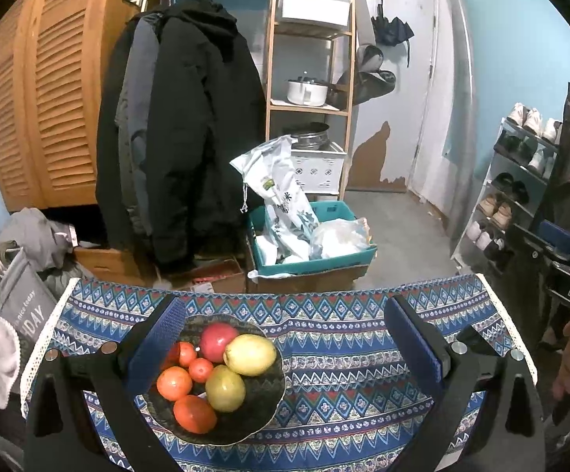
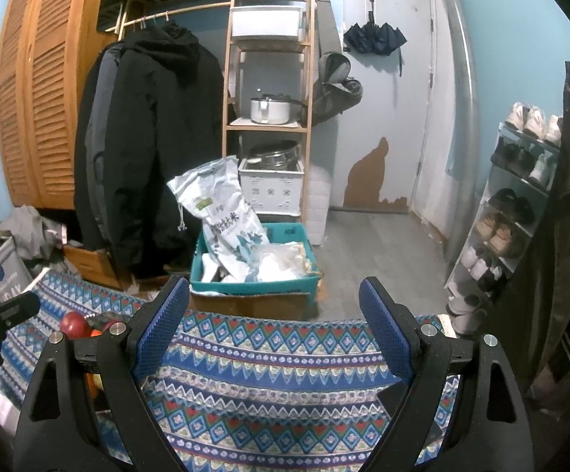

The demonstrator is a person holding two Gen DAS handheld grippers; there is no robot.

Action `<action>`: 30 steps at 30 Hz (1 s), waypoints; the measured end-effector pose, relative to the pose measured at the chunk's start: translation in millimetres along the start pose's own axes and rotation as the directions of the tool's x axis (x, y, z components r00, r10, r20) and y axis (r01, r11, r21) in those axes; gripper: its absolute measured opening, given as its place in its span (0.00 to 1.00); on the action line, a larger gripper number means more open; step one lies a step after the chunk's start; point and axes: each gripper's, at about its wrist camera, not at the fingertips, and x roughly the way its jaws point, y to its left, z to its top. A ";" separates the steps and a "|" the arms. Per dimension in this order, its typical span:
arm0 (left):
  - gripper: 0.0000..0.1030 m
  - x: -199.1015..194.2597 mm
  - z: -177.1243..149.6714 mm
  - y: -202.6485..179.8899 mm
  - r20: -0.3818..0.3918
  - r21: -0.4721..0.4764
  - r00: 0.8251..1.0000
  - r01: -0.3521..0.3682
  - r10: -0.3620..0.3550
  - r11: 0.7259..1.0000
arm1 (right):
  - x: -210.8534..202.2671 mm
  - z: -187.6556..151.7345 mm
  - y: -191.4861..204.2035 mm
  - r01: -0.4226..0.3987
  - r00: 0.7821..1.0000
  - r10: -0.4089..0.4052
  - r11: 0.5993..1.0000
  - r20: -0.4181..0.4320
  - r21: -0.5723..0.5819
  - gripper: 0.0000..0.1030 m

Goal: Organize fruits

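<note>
A: Currently, where is the fruit?

B: All visible fruit lies in the dark bowl on the patterned tabletop. No loose fruit shows on the cloth.

A: Count?

B: One red apple, two yellow-green mangoes, and four orange-red round fruits, possibly tomatoes or oranges.

A: Hand-held gripper status?

B: Left hand-held gripper: released, jaws spread, empty, above the bowl's side. Right hand-held gripper: released, empty, over bare cloth.

A: Progress?

B: Gathered state fits either a finished collection or fruit awaiting sorting; undetermined.
</note>
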 end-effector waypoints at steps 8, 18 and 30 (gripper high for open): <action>0.99 -0.3 -0.4 -0.6 0.000 0.001 1.000 -0.004 0.004 1.000 | 0.0 -0.2 -0.5 0.000 1.000 0.000 1.000 -0.001 0.001 0.84; 0.99 -0.8 0.1 -0.3 0.000 0.000 1.000 -0.005 0.005 1.000 | 0.1 -1.3 -0.3 0.001 1.000 -0.001 1.000 -0.002 0.003 0.84; 0.99 -1.1 0.3 -0.1 -0.007 0.003 1.000 -0.027 0.027 1.000 | 0.0 -1.8 1.1 0.001 1.000 -0.001 1.000 -0.004 0.000 0.84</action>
